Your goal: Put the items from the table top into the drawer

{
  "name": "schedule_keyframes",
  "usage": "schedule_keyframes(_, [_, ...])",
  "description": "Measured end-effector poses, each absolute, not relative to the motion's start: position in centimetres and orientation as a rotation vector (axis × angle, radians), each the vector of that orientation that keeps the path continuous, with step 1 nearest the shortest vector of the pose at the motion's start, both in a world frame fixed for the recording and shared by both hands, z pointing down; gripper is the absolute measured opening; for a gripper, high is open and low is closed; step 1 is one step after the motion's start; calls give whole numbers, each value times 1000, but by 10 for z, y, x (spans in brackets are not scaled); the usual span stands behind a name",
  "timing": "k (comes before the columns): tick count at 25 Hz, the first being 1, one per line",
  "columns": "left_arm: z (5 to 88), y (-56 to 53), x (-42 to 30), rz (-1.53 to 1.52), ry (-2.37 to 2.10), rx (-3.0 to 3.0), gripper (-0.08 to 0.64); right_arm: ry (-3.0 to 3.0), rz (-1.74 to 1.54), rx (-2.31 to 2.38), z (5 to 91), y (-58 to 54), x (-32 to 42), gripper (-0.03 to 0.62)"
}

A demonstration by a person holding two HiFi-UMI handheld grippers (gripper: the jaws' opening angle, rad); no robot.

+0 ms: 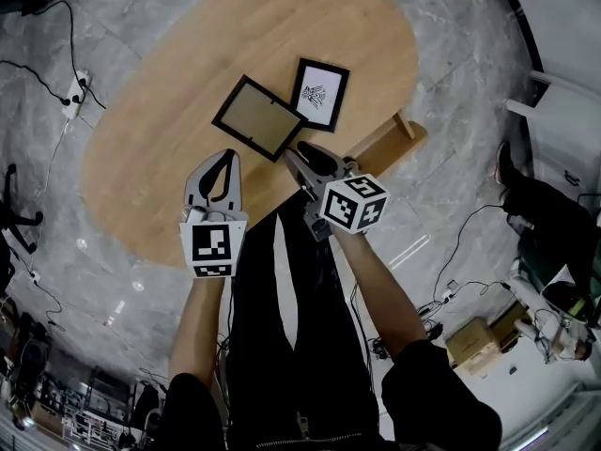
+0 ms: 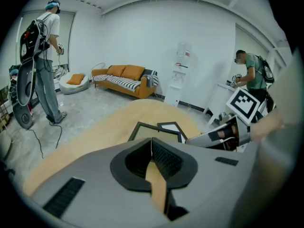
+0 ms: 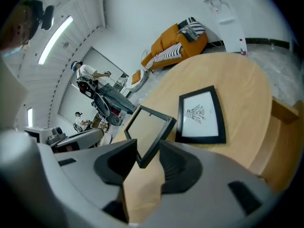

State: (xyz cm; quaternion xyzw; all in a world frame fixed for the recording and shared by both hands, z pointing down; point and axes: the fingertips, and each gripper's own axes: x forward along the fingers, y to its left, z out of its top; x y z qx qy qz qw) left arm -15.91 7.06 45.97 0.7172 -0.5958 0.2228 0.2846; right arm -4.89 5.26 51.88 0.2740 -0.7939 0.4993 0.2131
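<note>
Black-framed tan panel (image 1: pixel 255 117) and black-framed sketch (image 1: pixel 320 94) lie on the oval wooden table (image 1: pixel 169 139), undrawered; right gripper (image 1: pixel 299 151) gapes at the panel's corner, left gripper (image 1: pixel 225 158) closed.

a recording lab: floor cables (image 1: pixel 73 50), orange sofa (image 2: pixel 124 76), another rigged person (image 2: pixel 46 56).

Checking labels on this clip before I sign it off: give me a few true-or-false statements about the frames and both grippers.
A blank frame and a drawing frame lie on the table. True.
The right gripper's fingers are closed. False: they stand apart, a corner of the blank frame showing between them.
The left gripper grips a frame. False: its fingers meet on nothing.
The drawing frame has a black border. True.
</note>
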Motion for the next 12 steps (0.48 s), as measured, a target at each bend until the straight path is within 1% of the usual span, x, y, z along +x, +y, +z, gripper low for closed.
schedule_keyframes(12, [472,84,-165,578,-1585,1878,15,-2205,1724,745,548,44,-61,140])
